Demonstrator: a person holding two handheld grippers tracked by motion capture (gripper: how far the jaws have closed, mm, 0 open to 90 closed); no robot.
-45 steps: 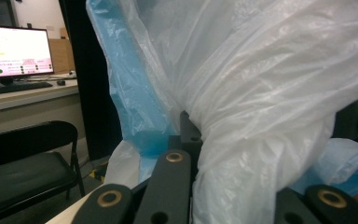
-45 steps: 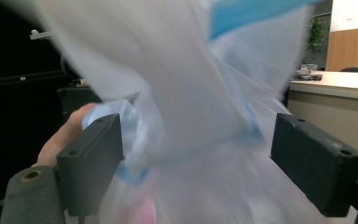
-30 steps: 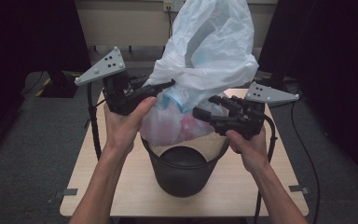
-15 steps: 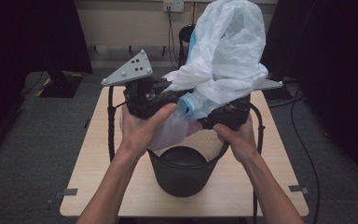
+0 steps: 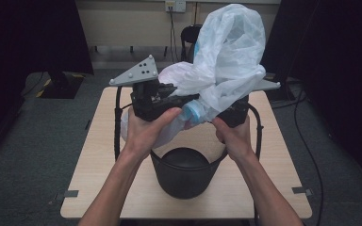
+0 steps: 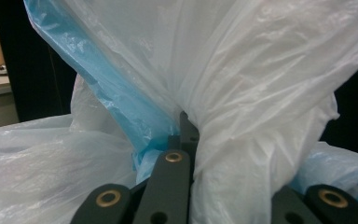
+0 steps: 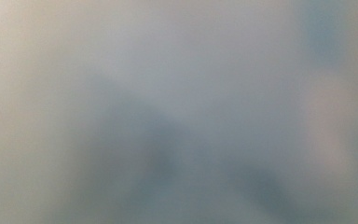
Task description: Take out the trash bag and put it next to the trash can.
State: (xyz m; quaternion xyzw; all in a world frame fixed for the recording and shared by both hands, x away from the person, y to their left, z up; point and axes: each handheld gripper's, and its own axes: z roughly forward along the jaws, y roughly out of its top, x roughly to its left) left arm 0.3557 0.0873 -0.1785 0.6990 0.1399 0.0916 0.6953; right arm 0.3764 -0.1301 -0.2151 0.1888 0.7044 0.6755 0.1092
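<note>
- My left gripper (image 6: 179, 154) is clamped on the plastic bag's (image 5: 226, 61) gathered neck.
- My right gripper (image 5: 233, 113) has just closed, bag film between its jaws.
- The bag looks light, limp and slippery; I judge the bunched neck the best hold.

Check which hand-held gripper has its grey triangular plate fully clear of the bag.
The left hand-held gripper: its grey three-cornered plate shows whole. The white plastic bag drapes over the right one's.
</note>
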